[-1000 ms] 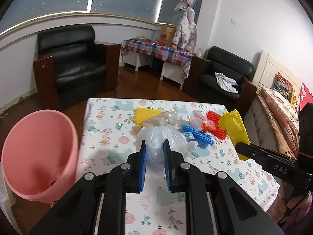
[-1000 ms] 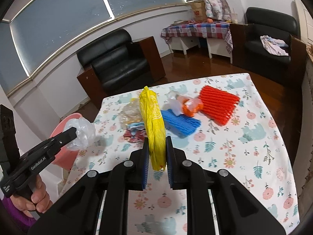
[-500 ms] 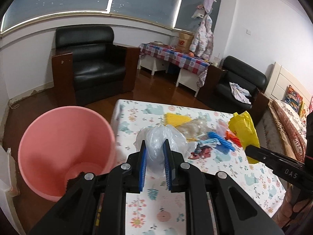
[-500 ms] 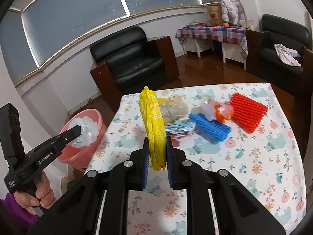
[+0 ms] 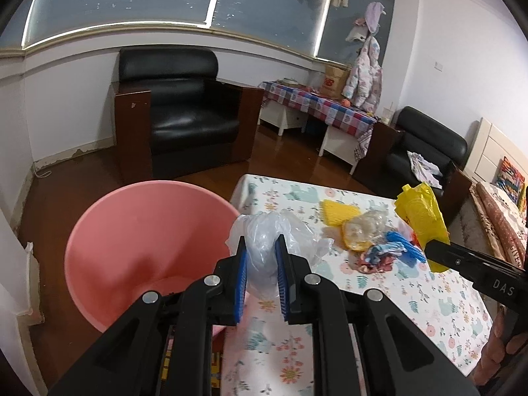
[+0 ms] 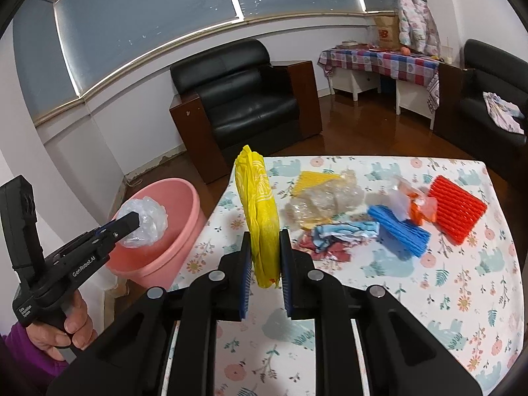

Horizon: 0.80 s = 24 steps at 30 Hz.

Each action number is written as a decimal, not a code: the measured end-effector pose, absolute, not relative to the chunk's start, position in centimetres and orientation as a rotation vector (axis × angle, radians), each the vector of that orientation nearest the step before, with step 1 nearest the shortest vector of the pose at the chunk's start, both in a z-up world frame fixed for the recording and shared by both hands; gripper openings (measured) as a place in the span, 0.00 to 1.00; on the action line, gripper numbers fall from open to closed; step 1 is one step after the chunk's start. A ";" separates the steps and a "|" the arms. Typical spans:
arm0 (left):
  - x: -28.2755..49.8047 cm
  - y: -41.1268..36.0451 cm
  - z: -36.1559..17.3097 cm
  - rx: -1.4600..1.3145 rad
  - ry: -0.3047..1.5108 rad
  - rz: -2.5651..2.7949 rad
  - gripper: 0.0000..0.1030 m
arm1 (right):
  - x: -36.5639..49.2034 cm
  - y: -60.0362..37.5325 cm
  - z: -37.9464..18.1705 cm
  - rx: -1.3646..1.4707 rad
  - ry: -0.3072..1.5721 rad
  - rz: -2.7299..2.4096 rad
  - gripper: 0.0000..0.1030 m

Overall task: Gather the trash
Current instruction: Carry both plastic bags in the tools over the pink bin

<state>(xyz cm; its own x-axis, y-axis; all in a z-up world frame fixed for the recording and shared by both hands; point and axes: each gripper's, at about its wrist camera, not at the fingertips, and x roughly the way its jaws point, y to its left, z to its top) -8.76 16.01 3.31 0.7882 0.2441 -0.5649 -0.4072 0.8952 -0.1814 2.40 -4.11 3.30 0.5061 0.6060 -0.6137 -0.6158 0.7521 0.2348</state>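
Note:
My left gripper (image 5: 260,247) is shut on a crumpled clear plastic bag (image 5: 269,234), held near the rim of the pink bin (image 5: 132,231) at the table's left edge. From the right wrist view the same bag (image 6: 143,224) hangs over the bin (image 6: 171,231). My right gripper (image 6: 264,241) is shut on a yellow plastic bag (image 6: 259,204) above the table; that bag (image 5: 420,221) also shows at the right in the left wrist view. On the floral tablecloth (image 6: 429,290) lie a yellow foam net (image 6: 313,178), crinkled clear wrap (image 6: 326,201), a blue net (image 6: 399,231) and a red net (image 6: 458,208).
A crumpled colourful wrapper (image 6: 336,237) and orange-white scraps (image 6: 415,204) lie among the litter. A black armchair (image 6: 247,99) stands beyond the table, a second one (image 5: 425,151) to the right, and a checked side table (image 6: 379,59) by the wall. A hand (image 6: 66,323) holds the left tool.
Both grippers have swung left with their bags still held. The pink bin has come from the left edge toward the middle of the left wrist view, with the clear bag now by its rim.

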 end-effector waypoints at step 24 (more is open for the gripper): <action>-13.7 23.8 1.1 -0.368 0.584 0.546 0.15 | 0.8 9.2 2.4 -0.113 0.783 0.962 0.16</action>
<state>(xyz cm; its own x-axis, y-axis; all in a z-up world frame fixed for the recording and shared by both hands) -13.72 23.78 1.10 0.7004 0.3773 -0.6059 -0.5791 0.7967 -0.1732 0.76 9.17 2.38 0.3251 0.6927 -0.6438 -0.7704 0.5888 0.2444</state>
